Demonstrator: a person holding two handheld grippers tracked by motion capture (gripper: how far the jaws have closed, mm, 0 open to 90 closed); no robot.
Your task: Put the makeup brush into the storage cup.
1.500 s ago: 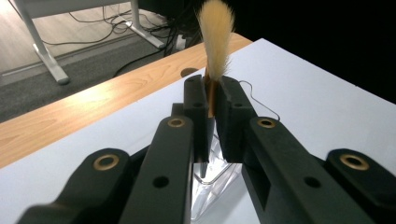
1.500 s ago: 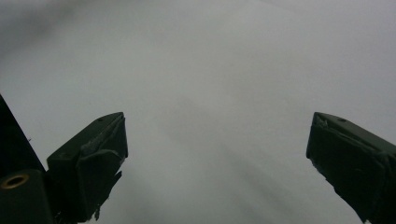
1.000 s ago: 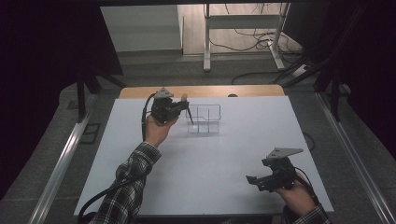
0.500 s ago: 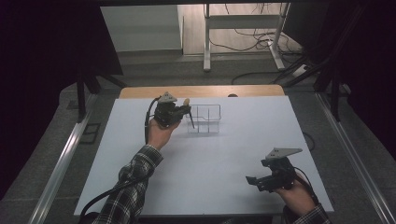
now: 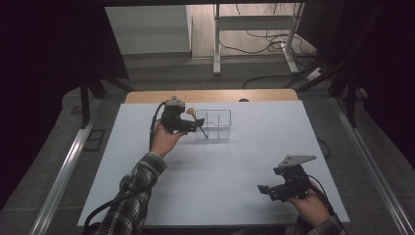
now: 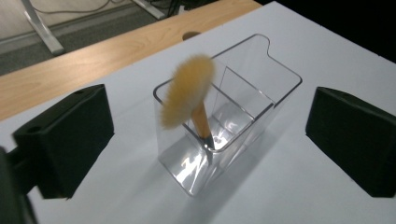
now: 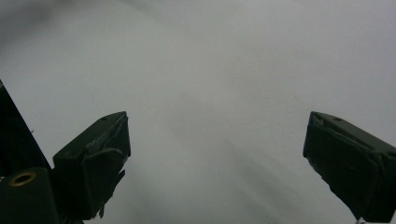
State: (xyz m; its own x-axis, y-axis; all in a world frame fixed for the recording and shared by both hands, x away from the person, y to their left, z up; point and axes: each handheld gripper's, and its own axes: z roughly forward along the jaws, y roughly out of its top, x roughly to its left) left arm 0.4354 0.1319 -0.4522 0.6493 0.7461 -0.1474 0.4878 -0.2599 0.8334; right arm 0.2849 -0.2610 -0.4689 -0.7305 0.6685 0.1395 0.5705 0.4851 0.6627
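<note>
A clear plastic container [image 6: 261, 100] with two compartments stands on the white table. A brush [image 6: 189, 91] with a tan bristle head and orange handle leans handle-down in its nearer compartment, its head blurred. My left gripper [image 6: 210, 135] has just been opening its jaws. They now stand wide apart on either side of the container, and the pads touch nothing. From above, the left gripper [image 5: 193, 125] sits at the left end of the container [image 5: 218, 126], with the brush [image 5: 190, 111] beside its tips. My right gripper [image 5: 274, 188] rests open near the front right, over bare table [image 7: 215, 93].
The white table [image 5: 235, 161] has a wooden strip [image 5: 210, 95] along its far edge. Metal rails run along both sides. Beyond the table are a desk frame [image 5: 254, 34] and cables on the floor.
The left jaws have opened and let go of the brush, which now stands in the container. The right gripper has not moved.
</note>
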